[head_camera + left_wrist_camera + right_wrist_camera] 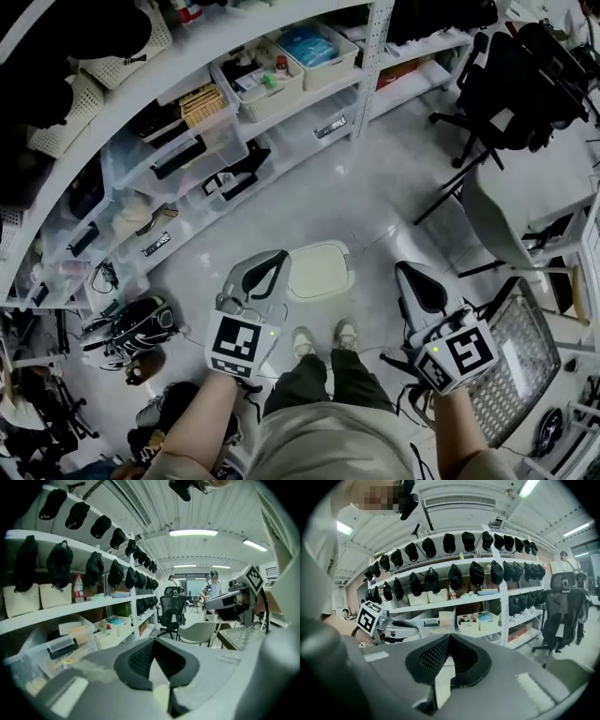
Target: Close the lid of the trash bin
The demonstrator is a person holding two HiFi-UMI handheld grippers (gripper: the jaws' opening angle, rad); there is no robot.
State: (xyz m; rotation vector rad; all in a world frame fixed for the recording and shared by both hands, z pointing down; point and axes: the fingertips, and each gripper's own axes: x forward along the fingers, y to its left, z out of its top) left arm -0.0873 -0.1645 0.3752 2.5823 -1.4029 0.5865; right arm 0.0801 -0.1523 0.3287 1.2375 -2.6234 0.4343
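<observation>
The white trash bin (320, 270) stands on the floor just ahead of the person's shoes, and its lid lies flat over the top. My left gripper (269, 273) hovers at the bin's left edge, held above it. My right gripper (422, 285) hangs to the right of the bin, apart from it. In the left gripper view the left gripper (153, 642) has its black pads together with nothing between them. The right gripper (449, 637) looks the same in its own view. Neither gripper view shows the bin; both look level across the room.
Long white shelves (234, 112) with storage boxes run along the far left, with dark caps hung above them (454, 576). A black office chair (511, 80) and a grey chair (497, 216) stand at the right. A wire mesh basket (516, 361) sits by my right side. Bags (136, 333) lie on the floor at left.
</observation>
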